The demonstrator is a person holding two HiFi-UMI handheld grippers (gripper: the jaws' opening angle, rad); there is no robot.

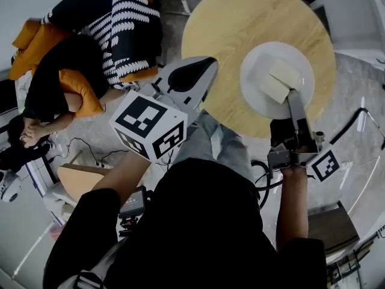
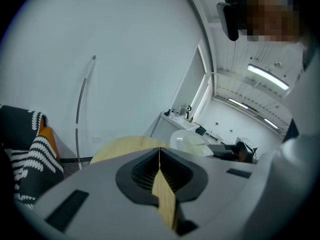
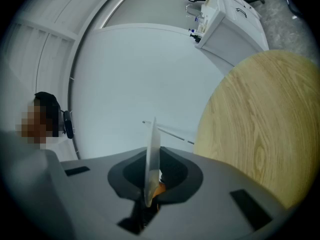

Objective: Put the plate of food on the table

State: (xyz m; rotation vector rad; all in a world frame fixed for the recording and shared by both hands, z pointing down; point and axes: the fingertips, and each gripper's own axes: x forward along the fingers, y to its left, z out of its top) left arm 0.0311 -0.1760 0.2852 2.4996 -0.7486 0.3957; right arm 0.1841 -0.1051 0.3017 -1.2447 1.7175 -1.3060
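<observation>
A white plate carrying pale food blocks lies over the near right part of the round wooden table. My right gripper is shut on the plate's near rim. In the right gripper view the plate shows edge-on between the jaws of the right gripper, with the table to the right. My left gripper hovers by the table's left edge, shut and holding nothing. In the left gripper view the left gripper points across the table towards the plate.
At the upper left a sofa holds black-and-white patterned cushions and orange cushions, and a person lies on it. A cardboard box and cables lie on the floor at the left. A white cabinet stands beyond the table.
</observation>
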